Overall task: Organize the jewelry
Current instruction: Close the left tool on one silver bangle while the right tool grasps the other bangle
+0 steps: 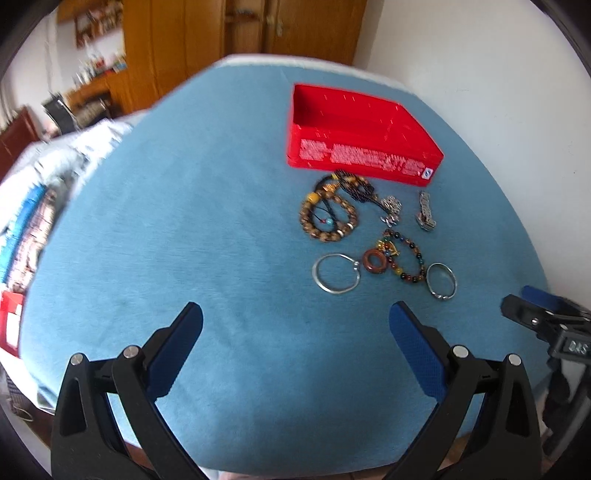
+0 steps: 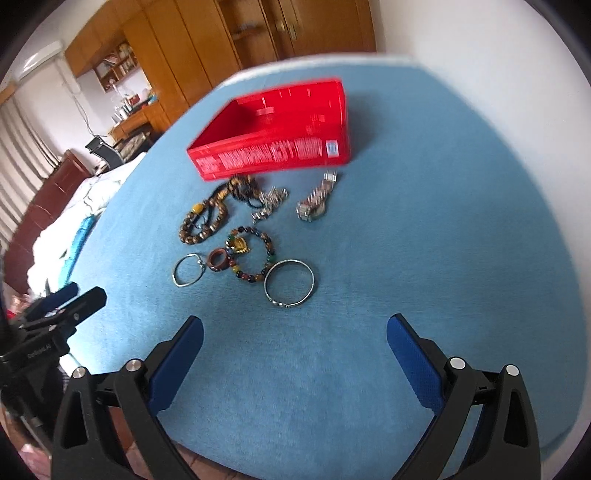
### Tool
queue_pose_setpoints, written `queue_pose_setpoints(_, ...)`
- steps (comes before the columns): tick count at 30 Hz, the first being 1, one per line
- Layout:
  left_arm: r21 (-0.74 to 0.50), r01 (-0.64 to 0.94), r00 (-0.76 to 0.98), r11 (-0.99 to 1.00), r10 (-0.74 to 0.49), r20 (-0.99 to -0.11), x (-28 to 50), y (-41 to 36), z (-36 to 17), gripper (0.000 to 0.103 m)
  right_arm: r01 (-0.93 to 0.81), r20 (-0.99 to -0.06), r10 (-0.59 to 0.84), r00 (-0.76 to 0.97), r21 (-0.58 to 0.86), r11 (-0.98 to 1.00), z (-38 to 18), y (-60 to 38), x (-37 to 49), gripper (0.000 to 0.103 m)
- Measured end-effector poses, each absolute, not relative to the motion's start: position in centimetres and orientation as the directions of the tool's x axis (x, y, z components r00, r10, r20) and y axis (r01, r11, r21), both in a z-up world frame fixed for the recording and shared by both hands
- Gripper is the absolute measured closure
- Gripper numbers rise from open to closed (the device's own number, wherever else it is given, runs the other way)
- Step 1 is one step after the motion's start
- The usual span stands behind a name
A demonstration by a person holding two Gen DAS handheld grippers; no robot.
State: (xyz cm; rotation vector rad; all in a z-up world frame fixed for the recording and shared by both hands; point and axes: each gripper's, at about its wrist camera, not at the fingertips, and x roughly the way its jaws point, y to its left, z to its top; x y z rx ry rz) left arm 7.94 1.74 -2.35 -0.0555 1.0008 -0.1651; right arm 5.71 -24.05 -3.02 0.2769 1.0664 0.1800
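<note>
A red open box [image 1: 354, 129] [image 2: 280, 136] stands on the blue cloth. In front of it lies a loose group of jewelry: a brown bead bracelet [image 1: 327, 218] [image 2: 201, 223], a coloured bead bracelet [image 1: 406, 258] [image 2: 255, 254], a brown ring [image 1: 375, 261] [image 2: 218, 260], a thin silver bangle [image 1: 336, 273] [image 2: 188, 269], a wider silver bangle [image 1: 441, 280] [image 2: 290, 282] and a metal watch [image 1: 424, 212] [image 2: 317, 203]. My left gripper [image 1: 295, 317] and right gripper [image 2: 295, 328] are open and empty, hovering short of the jewelry.
The blue cloth [image 1: 221, 240] covers a rounded table. Folded bedding [image 1: 55, 173] lies at the left. Wooden cupboards [image 1: 240, 33] stand behind. The right gripper shows at the edge of the left wrist view [image 1: 517, 302]; the left gripper shows in the right wrist view [image 2: 86, 293].
</note>
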Motion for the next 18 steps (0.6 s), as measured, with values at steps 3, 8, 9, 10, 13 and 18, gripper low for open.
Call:
queue_pose_setpoints(3,-0.139,0.140,0.452,0.980,-0.188,-0.872,10.2,1.2,-3.5,0.005,-0.026,-0.851,0.336,0.403,0.356,0.934,-4.1,-24.2,7.5,0.004)
queue_pose_setpoints(8,-0.128,0.162,0.341,0.978,-0.177,-0.923,12.8,-0.2,-5.8,0.026,-0.054,-0.882,0.351,0.313,0.353,0.934,-5.7,-23.3,9.6,0.022)
queue_pose_setpoints(9,-0.124,0.167,0.326,0.978,-0.174,-0.929,13.1,-0.5,-6.2,0.026,-0.058,-0.889,0.345,0.301,0.344,0.937,-6.0,-23.1,10.0,0.022)
queue_pose_setpoints(10,-0.116,0.171,0.314,0.978,-0.166,-0.935,13.5,-0.7,-6.6,0.026,-0.059,-0.897,0.333,0.292,0.331,0.942,-6.3,-23.1,10.3,0.022)
queue_pose_setpoints(13,-0.087,0.185,0.292,0.979,-0.139,-0.946,14.5,-1.5,-7.7,0.026,-0.048,-0.912,0.313,0.264,0.312,0.949,-7.2,-23.2,11.2,0.023)
queue_pose_setpoints(18,-0.048,0.207,0.277,0.977,-0.106,-0.955,15.4,-2.5,-8.7,0.026,-0.057,-0.927,0.291,0.238,0.285,0.957,-8.1,-22.8,12.1,0.026)
